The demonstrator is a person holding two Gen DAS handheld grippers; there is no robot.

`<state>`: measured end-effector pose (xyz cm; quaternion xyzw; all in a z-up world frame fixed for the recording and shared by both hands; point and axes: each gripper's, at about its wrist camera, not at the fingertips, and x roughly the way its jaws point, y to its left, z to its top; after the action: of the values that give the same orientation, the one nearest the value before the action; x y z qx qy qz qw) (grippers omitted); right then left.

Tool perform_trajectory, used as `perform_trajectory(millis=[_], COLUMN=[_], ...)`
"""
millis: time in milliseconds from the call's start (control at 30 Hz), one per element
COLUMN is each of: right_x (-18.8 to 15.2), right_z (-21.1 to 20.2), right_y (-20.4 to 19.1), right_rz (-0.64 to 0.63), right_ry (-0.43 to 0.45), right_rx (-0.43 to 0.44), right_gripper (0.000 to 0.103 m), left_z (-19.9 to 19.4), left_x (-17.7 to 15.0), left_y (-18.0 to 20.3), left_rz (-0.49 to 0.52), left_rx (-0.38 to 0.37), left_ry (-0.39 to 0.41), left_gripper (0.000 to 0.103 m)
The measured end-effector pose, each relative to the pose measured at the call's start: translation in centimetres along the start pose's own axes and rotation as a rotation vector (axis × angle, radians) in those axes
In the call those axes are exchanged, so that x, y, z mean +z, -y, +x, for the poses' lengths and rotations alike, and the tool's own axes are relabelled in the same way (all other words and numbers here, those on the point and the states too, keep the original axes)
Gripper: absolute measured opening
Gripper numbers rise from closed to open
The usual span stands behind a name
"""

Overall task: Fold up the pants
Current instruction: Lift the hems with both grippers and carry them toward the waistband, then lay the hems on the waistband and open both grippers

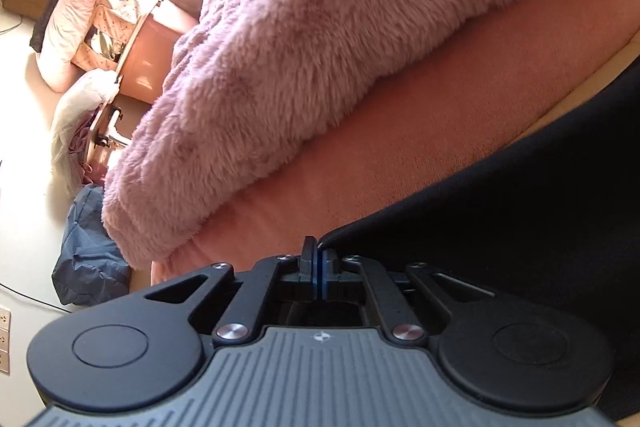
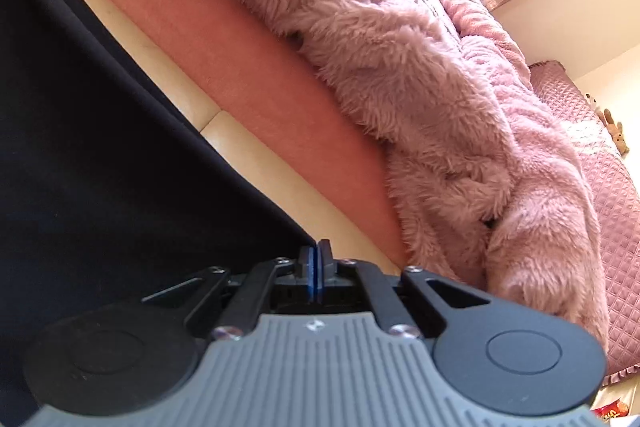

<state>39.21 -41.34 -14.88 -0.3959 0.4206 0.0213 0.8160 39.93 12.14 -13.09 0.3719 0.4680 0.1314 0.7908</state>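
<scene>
black pants hang taut between both grippers.

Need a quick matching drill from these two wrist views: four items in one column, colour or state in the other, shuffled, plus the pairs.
Column 1:
1. pants
2. fluffy blanket
3. left gripper
4. bag on the floor

Column 2:
A. blue-grey, crumpled
B. pink, shaggy pile
C. black, pinched at an edge by both grippers
D. fingers closed on dark fabric

Pairs: 1-C, 2-B, 3-D, 4-A. The right gripper is likewise closed on the pants edge.
</scene>
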Motion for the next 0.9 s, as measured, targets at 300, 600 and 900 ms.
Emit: perform_trajectory(millis=[300,600,900], right_x=[-1.2,-10.4,-19.3], right_z=[-3.0,-9.7,-10.3], right_y=[2.0,3.8,2.8], right_rz=[0.262,0.844,1.471], right_ry=[0.090,0.075,0.050], right_rx=[-0.046,0.009,0.150], right_gripper=[0.056,0.040,0.040], left_z=[-3.5,-10.1,-11.3], left_x=[-1.2,-4.7,-4.6], left_y=[-1.3,-1.1,3.8], left_rz=[-0.100,-0.550,-0.614], left_rx=[-0.034,-0.494,-0.599], left_ry=[0.085,0.144,0.100], left_gripper=[0.045,0.045,0.038])
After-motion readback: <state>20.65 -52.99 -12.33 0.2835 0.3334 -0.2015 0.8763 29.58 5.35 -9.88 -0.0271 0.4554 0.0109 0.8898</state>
